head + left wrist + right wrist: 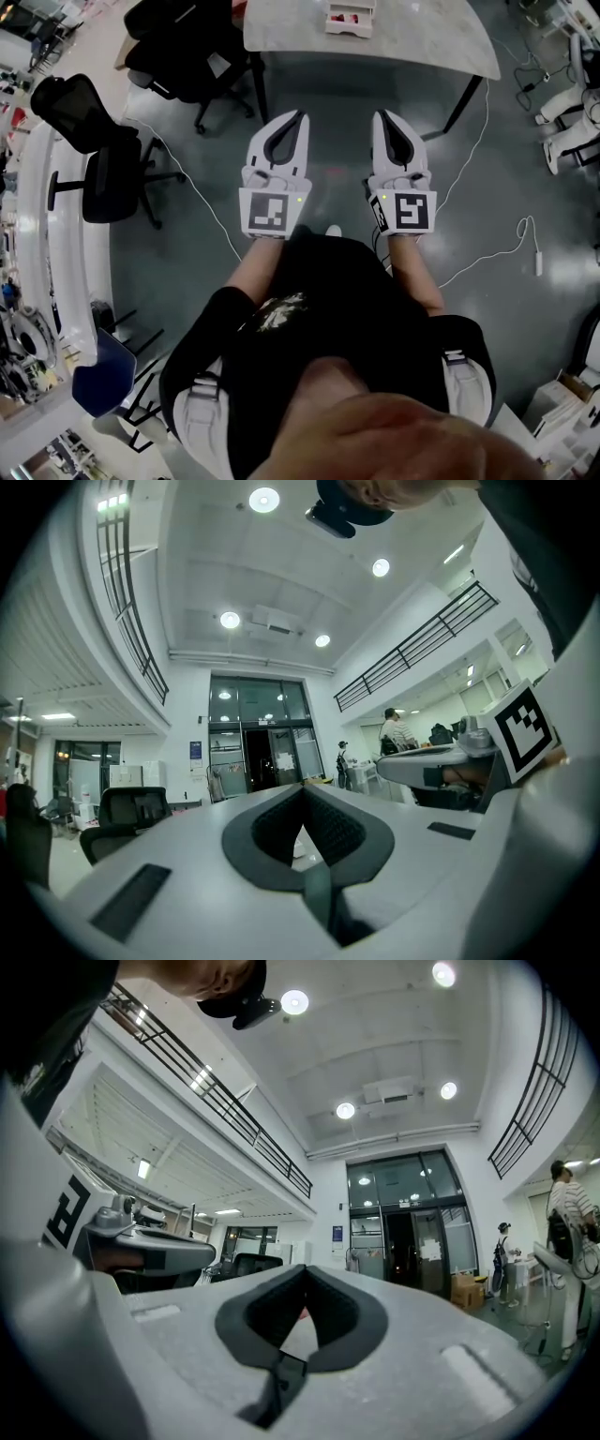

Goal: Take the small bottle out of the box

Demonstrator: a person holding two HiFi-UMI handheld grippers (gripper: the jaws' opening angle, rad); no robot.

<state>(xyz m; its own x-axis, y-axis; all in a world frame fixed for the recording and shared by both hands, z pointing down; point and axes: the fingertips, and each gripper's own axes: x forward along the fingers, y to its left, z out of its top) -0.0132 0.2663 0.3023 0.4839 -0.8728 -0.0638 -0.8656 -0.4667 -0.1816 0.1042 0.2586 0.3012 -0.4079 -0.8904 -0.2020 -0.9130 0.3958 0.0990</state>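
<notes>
Head view: the left claw (300, 118) and right claw (379, 116) are held side by side at chest height, both pointing to 12 o'clock, each with its tips pressed together and nothing between them. The box (350, 19) sits on the pale worktop (403, 42) at 12 o'clock, well apart from both claws. It is white with red shapes inside. The small bottle should be in there, but it is too small to single out. Judgement: the bottle is likely light, rigid and smooth-sided, so it may slip. Take it across the body just below the cap and lift straight up, watching that the light box does not ride up with it. The near worktop edge runs across 12 o'clock with a dark leg at either end. Bare floor (328, 131) lies between the person and that edge, so the approach is open. Black office chairs (98, 155) stand at 9 to 11 o'clock, and a white cable (211, 216) trails over the floor at 9 o'clock. Left gripper view: the dark pads meet at the tip, leaving an empty teardrop gap behind them. The other gripper is at 3 o'clock, with glass doors (255, 742) far ahead. Right gripper view: the pads likewise meet and hold nothing. A reddish speck shows through the gap, possibly the box, but I cannot tell.
</notes>
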